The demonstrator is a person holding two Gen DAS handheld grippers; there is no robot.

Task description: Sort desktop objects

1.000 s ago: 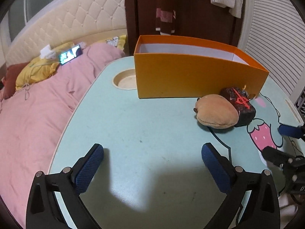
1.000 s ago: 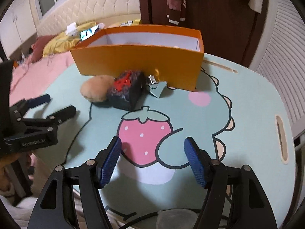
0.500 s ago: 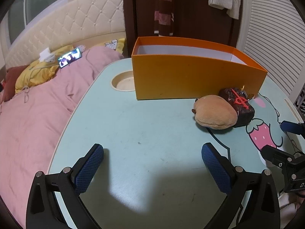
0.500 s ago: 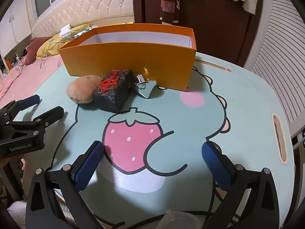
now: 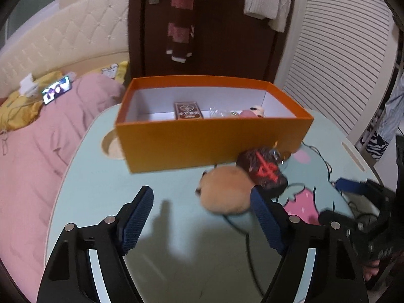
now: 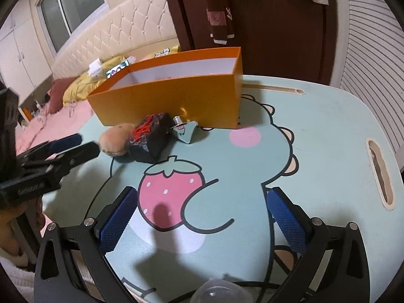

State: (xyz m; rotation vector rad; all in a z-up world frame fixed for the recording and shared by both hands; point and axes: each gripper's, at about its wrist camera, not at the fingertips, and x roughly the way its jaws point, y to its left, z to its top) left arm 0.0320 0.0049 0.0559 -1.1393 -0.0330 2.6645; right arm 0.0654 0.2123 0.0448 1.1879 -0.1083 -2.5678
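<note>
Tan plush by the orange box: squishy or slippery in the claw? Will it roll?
The tan plush looks fuzzy and rounded, so it probably compresses and grips well. Likely light for its size. It leans against the dark block, so pushing could nudge both; its domed shape might rock, though it probably won't roll far.

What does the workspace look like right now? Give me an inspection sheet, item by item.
Surface: mint table with dinosaur and strawberry print.
Job's things: tan plush, dark block with red mark and silver trinket lie in front of the orange box; box already holds a brown card box and small items.
Clutter: nothing seen.
Grippers: left gripper open near the plush; right gripper open, empty.
Cables: black cable at the near edge.
Surroundings: pink bedding, dark door.
</note>
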